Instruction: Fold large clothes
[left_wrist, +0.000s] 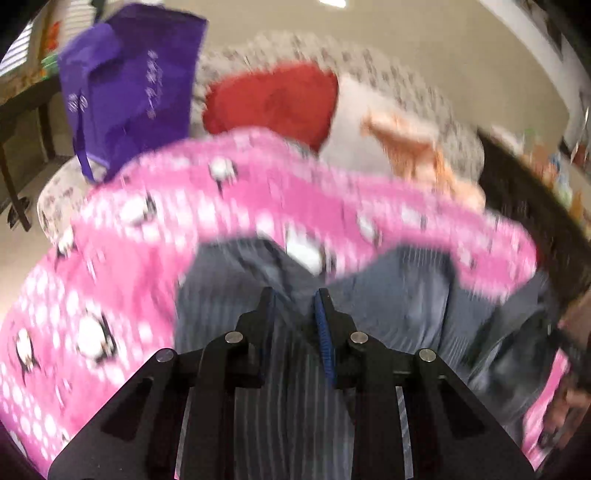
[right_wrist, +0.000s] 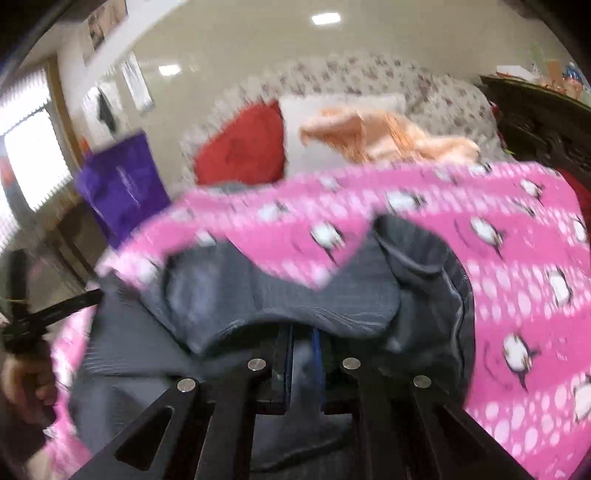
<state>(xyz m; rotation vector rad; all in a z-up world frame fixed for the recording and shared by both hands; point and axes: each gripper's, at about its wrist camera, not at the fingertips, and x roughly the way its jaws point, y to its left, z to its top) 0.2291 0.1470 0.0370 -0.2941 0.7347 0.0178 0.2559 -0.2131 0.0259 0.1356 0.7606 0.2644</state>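
Observation:
A grey pinstriped garment (left_wrist: 391, 295) lies on a pink penguin-print blanket (left_wrist: 110, 266). Both frames are motion-blurred. My left gripper (left_wrist: 295, 306) has its jaws close together with the grey cloth between them. In the right wrist view the grey garment (right_wrist: 295, 295) bulges up over my right gripper (right_wrist: 301, 339), whose fingertips are buried under a fold of it; the narrow gap between the jaws holds grey cloth. The pink blanket (right_wrist: 480, 258) spreads to the right. The other gripper and the hand holding it show at the left edge (right_wrist: 26, 321).
A floral sofa (left_wrist: 399, 81) stands behind, with a red cushion (left_wrist: 273, 99), a white cushion (right_wrist: 332, 107) and a peach garment (right_wrist: 391, 136). A purple bag (left_wrist: 133, 85) stands at the left. A dark wooden cabinet (right_wrist: 539, 125) is at the right, a dark table (left_wrist: 22, 110) at the left.

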